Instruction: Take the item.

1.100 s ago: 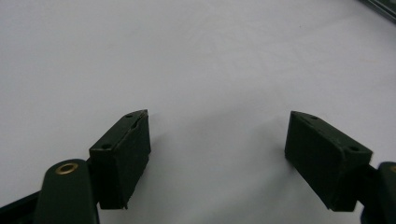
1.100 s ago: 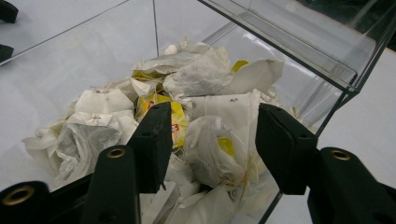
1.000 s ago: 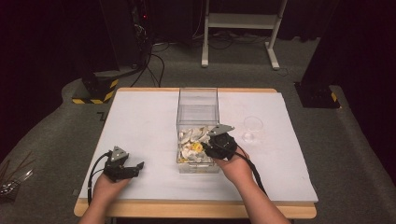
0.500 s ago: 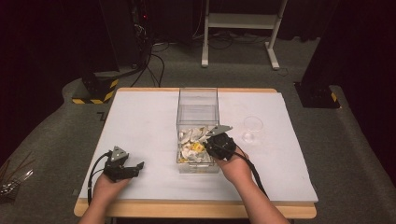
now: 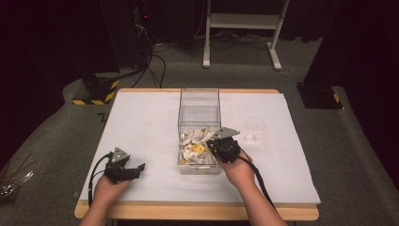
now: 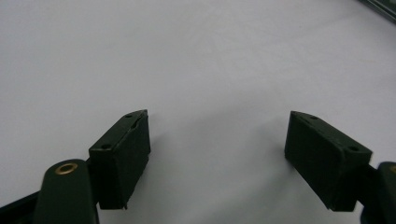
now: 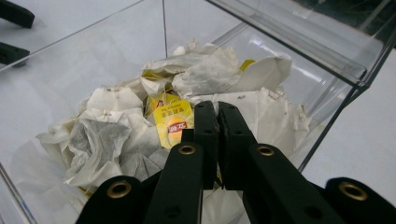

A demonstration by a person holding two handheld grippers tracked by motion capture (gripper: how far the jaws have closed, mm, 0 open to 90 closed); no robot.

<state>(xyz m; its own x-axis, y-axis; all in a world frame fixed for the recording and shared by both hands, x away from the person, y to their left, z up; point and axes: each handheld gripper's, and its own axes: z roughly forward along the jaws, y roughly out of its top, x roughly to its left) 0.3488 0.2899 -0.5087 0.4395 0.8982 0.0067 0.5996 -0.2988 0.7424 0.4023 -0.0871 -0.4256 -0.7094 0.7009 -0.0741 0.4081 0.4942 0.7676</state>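
Observation:
A clear plastic box (image 5: pixel 200 91) stands mid-table, its near end heaped with white tea bags (image 5: pixel 194 147). My right gripper (image 5: pixel 210 149) reaches into that end from the right. In the right gripper view its jaws (image 7: pixel 217 105) have just been closing and now stand pressed together above the tea bags (image 7: pixel 109 135), right beside a yellow tag (image 7: pixel 175 122); I see nothing between the pads. My left gripper (image 5: pixel 138 170) rests on the white table cover at the near left, open and empty (image 6: pixel 218 117).
A small clear cup (image 5: pixel 254 125) stands on the table to the right of the box. The box's clear wall (image 7: pixel 299 37) rises close behind my right jaws. Beyond the table are cables, a white stand and dark floor.

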